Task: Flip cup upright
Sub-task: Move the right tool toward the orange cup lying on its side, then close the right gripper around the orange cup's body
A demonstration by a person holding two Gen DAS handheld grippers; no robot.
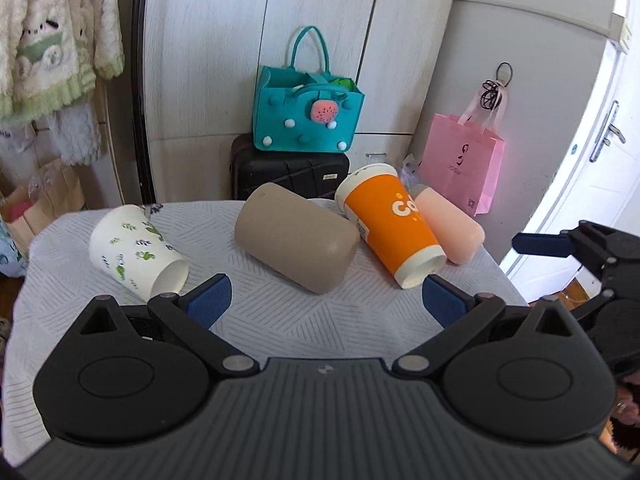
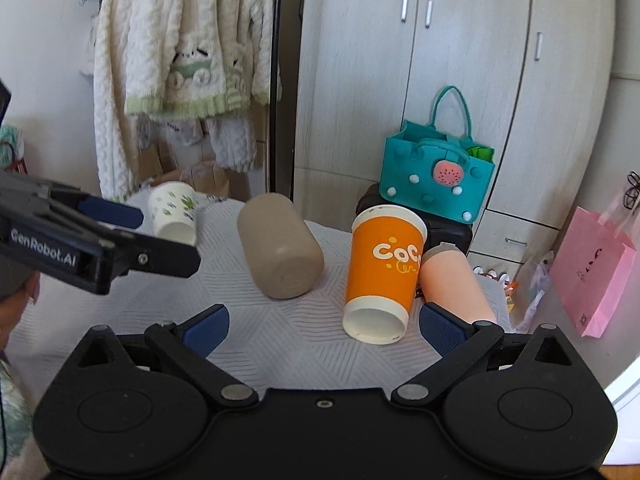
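Several cups lie on their sides on the cloth-covered table (image 1: 280, 320): a white leaf-print paper cup (image 1: 134, 250) at the left, a beige cup (image 1: 296, 236) in the middle, an orange paper cup (image 1: 390, 226) and a pink cup (image 1: 450, 226) at the right. They also show in the right wrist view: white cup (image 2: 174, 214), beige cup (image 2: 280, 246), orange cup (image 2: 382, 270), pink cup (image 2: 456, 284). My left gripper (image 1: 326, 298) is open and empty, in front of the beige cup. My right gripper (image 2: 322, 328) is open and empty, close to the orange cup's base.
A teal felt bag (image 1: 306, 116) sits on a black suitcase (image 1: 288, 172) behind the table. A pink paper bag (image 1: 462, 164) hangs at the right. Clothes (image 2: 180, 60) hang at the left. The table's edges fall off near both sides.
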